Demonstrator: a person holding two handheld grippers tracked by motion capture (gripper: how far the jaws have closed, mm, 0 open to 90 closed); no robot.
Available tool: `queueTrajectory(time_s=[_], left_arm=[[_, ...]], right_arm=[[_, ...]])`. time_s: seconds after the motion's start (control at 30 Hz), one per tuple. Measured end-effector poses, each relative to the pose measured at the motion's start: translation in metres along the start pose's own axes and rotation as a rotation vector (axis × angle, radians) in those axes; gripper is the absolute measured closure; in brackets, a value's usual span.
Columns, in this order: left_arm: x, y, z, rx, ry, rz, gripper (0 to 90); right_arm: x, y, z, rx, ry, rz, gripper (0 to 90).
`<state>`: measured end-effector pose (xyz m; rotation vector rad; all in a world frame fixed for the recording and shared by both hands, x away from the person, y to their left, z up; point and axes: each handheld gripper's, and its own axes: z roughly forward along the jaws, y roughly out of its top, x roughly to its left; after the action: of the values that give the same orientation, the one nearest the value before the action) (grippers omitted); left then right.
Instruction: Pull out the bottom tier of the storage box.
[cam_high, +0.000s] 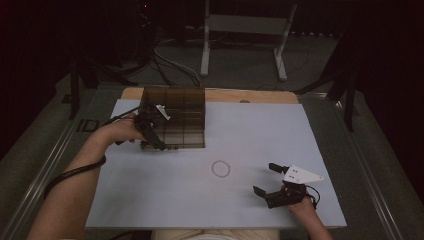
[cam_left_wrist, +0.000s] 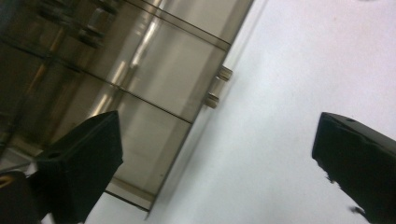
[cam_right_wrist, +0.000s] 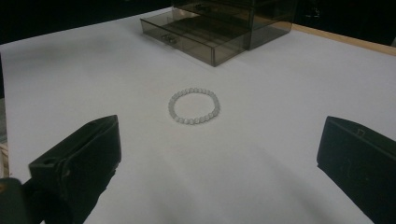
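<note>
While the left tongs (cam_high: 161, 141) gape wide by the pulled-out bottom drawer (cam_right_wrist: 196, 39) of the brown box (cam_high: 175, 116) near the counter's (cam_high: 280, 130) far left corner, time to grab the bead bracelet (cam_right_wrist: 194, 106) mid-counter with the right tongs (cam_high: 265, 179), gaping too.

Drawer box (cam_high: 174, 117) blocks the far left, its bottom drawer (cam_right_wrist: 196, 35) poking out; bracelet (cam_high: 220, 168) sits mid-table; open mat (cam_high: 260, 135) everywhere else.

Glossy smoked-plastic drawer box (cam_high: 175, 117)

Drawer box (cam_left_wrist: 116, 70) blurred, edge-cropped
</note>
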<state>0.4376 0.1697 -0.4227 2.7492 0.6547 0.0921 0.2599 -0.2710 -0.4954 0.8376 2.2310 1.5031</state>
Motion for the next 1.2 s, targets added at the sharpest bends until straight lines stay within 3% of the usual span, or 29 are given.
queueTrajectory(time_s=[0.07,0.37,0.5,0.8,1.03,1.2], left_arm=[[-0.001,0.002,0.001,0.012,0.004,-0.028,1.8],[-0.012,0.003,0.003,-0.070,-0.026,-0.069,1.8],[-0.019,0.004,0.002,-0.103,-0.015,-0.061,1.8],[-0.040,0.007,0.010,-0.166,-0.045,-0.035,1.8],[-0.050,0.009,0.015,-0.190,-0.064,-0.044,1.8],[-0.060,0.010,0.018,-0.243,-0.076,-0.041,1.9]], right_arm=[[0.000,0.000,0.000,0.000,0.000,0.000,0.0],[0.000,0.000,0.001,0.000,0.001,0.001,0.0],[0.000,0.000,0.001,-0.001,0.001,0.003,0.0],[0.000,0.000,0.000,0.000,-0.001,0.002,0.0],[0.000,0.000,0.000,0.000,0.000,0.001,0.0],[0.000,0.000,0.001,0.002,-0.001,0.002,0.0]])
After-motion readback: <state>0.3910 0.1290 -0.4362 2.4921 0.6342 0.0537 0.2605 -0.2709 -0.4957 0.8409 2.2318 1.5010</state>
